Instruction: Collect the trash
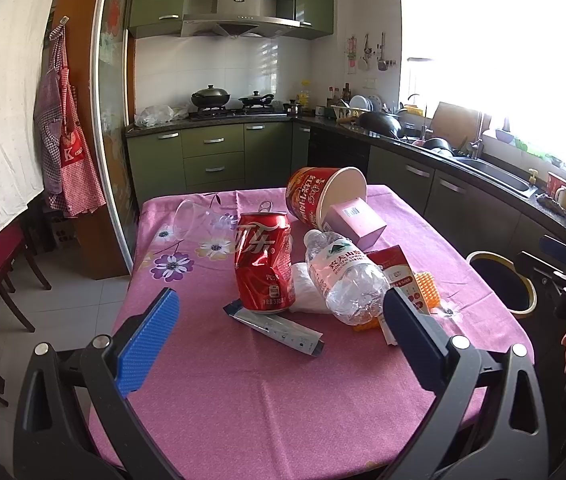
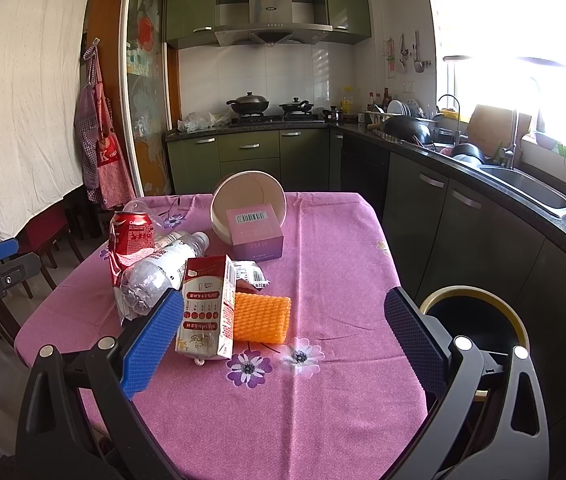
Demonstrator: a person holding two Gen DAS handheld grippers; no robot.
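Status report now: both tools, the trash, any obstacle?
Left tool open, right tool open, both empty. Dented red soda can upright on pink tablecloth. Black bin beside table. No obstacle.

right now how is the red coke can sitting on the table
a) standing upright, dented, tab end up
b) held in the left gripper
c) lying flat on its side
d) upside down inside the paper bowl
a: the red coke can stands upright on the pink tablecloth with its pull tab on top and a crumpled side, while the left gripper is open and holds nothing.
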